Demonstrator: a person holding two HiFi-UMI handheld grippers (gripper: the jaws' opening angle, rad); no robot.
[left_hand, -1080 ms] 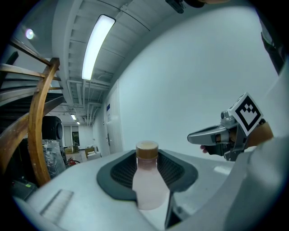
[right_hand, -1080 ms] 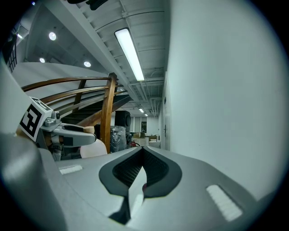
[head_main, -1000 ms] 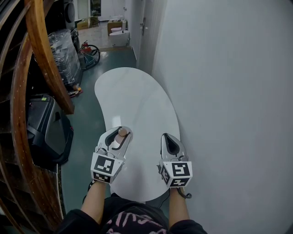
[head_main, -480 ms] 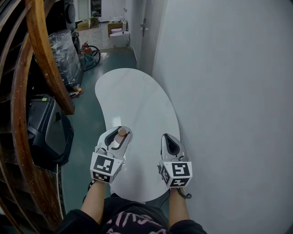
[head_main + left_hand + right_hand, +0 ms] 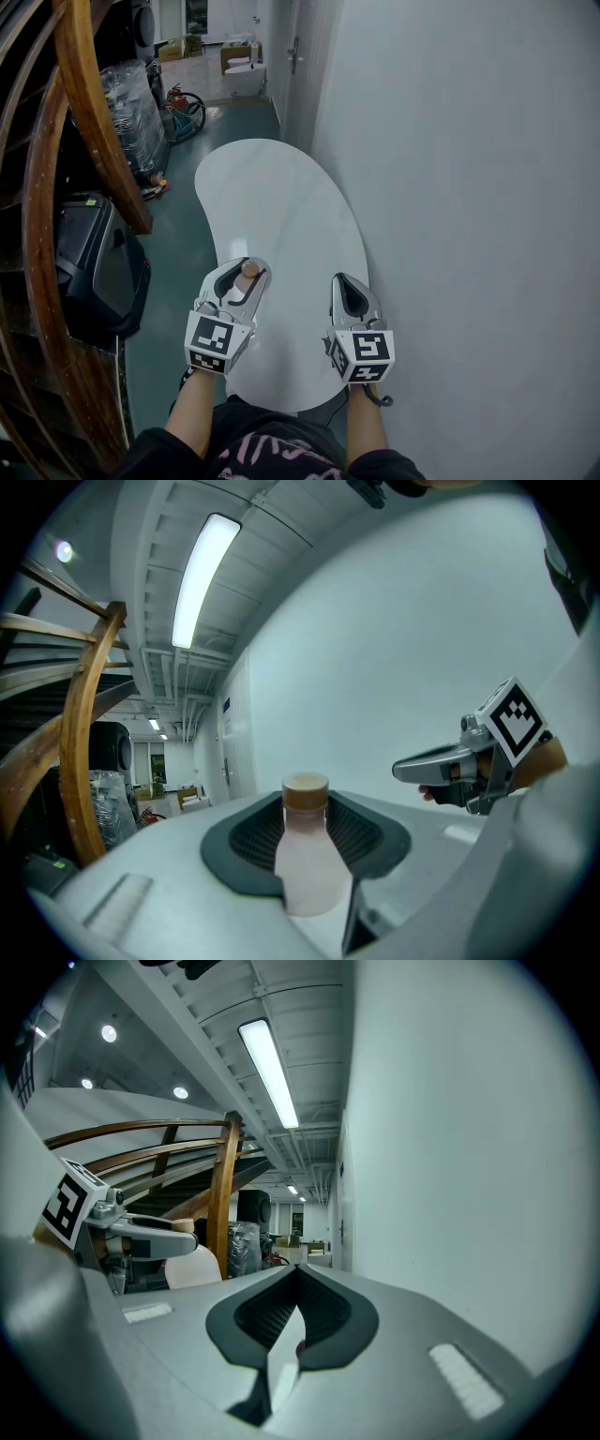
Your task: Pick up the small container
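The small container (image 5: 307,855) is a pale, translucent little bottle with a tan cap (image 5: 249,268). It stands upright between the dark ribbed pads of my left gripper (image 5: 307,810), which is shut on its body. In the head view the left gripper (image 5: 242,274) hovers over the near left part of the white kidney-shaped table (image 5: 281,187). My right gripper (image 5: 340,280) hangs over the table's near right side, level with the left one. Its jaws are shut with nothing between them (image 5: 298,1274). The right gripper view shows the bottle (image 5: 192,1267) held in the left gripper (image 5: 141,1232).
A plain white wall (image 5: 450,187) runs close along the table's right edge. A curved wooden stair rail (image 5: 89,112) and a black case (image 5: 94,267) stand on the left. Wrapped goods (image 5: 131,103) and a corridor lie beyond the table's far end.
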